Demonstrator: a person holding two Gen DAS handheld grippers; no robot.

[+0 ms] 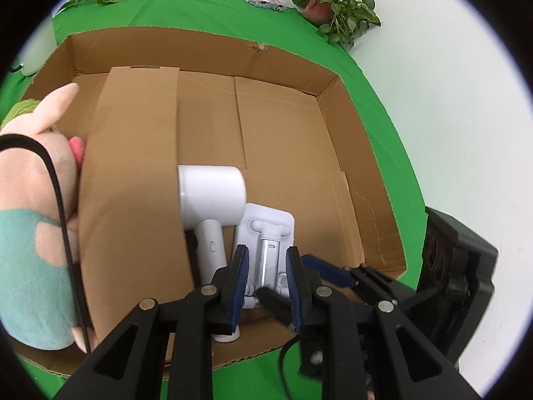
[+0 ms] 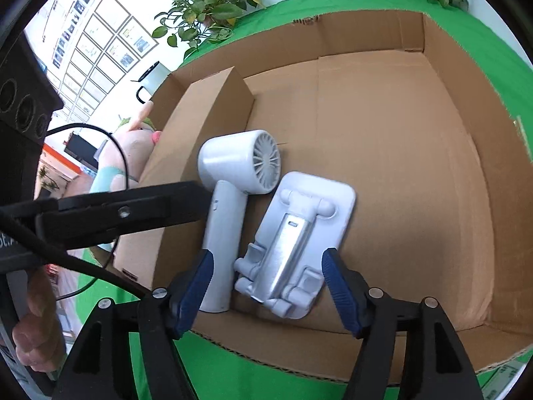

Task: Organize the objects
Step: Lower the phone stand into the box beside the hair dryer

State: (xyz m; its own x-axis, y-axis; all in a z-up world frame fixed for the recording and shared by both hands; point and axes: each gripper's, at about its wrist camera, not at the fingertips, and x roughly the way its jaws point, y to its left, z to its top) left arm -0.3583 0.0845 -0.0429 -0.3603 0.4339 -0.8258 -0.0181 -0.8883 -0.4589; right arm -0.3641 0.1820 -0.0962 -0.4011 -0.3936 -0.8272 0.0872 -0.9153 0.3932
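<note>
A white hair dryer (image 1: 210, 193) (image 2: 240, 163) and a white folding phone stand (image 1: 266, 233) (image 2: 299, 226) lie side by side on the floor of a big open cardboard box (image 1: 283, 126) (image 2: 399, 166). My right gripper (image 2: 268, 286) is open, and its blue pads straddle the stand's near end and the dryer's handle without pressing on either. My left gripper (image 1: 266, 256) hovers over the same spot, shut with nothing between its fingers. In the right wrist view it reaches in from the left as a black bar (image 2: 133, 210) whose tip is by the dryer's handle.
A smaller closed carton (image 1: 133, 173) (image 2: 213, 106) stands in the box's left part. A pink and teal plush toy (image 1: 33, 200) (image 2: 113, 166) sits beyond it with a black cable (image 1: 60, 200) over it. Green cloth (image 1: 206, 6) covers the table. Potted plants (image 1: 336, 3) and a mug (image 2: 156, 76) stand behind.
</note>
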